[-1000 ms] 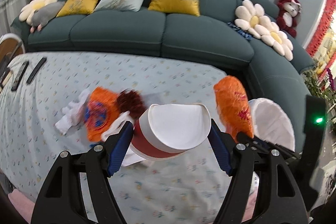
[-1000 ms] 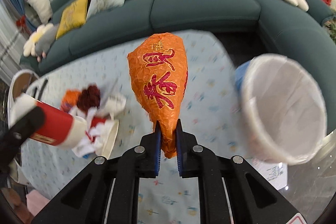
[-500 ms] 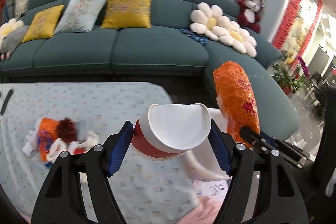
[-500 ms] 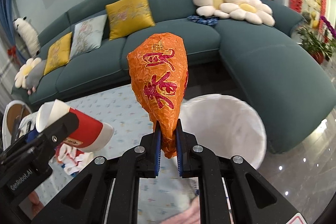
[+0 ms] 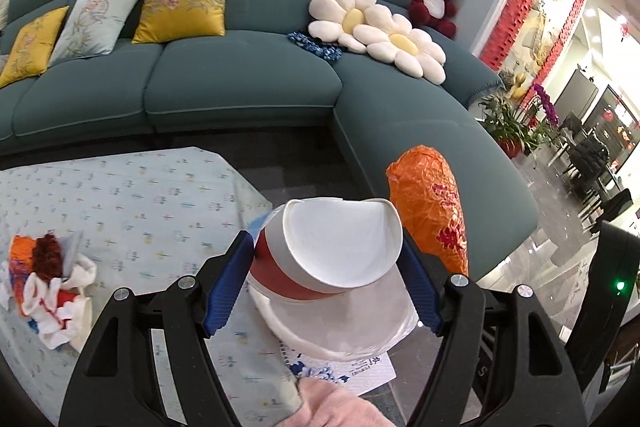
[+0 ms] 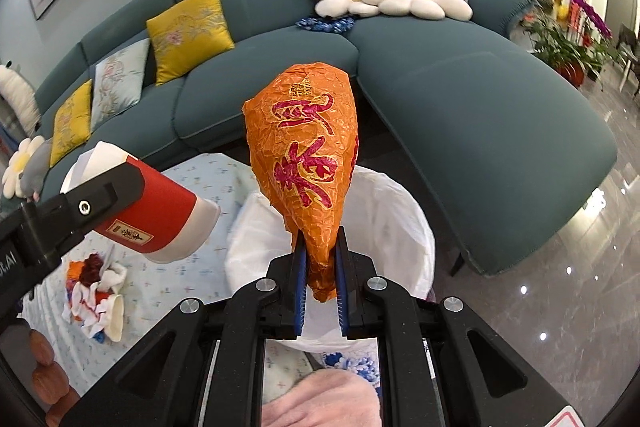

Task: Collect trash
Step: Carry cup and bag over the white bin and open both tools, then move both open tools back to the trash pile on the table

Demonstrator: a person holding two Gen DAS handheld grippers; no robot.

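Your right gripper (image 6: 320,269), clamped on the crinkled orange paper wrapper (image 6: 306,151), hangs over the white-lined bin (image 6: 404,211); left gripper (image 5: 324,283) (squeezing the red-and-white paper cup (image 5: 332,247)) hangs above its near rim.

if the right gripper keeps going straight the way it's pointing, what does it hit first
Probably the white-lined trash bin: it lies just beyond the orange wrapper that the right gripper holds, though depth is hard to judge.
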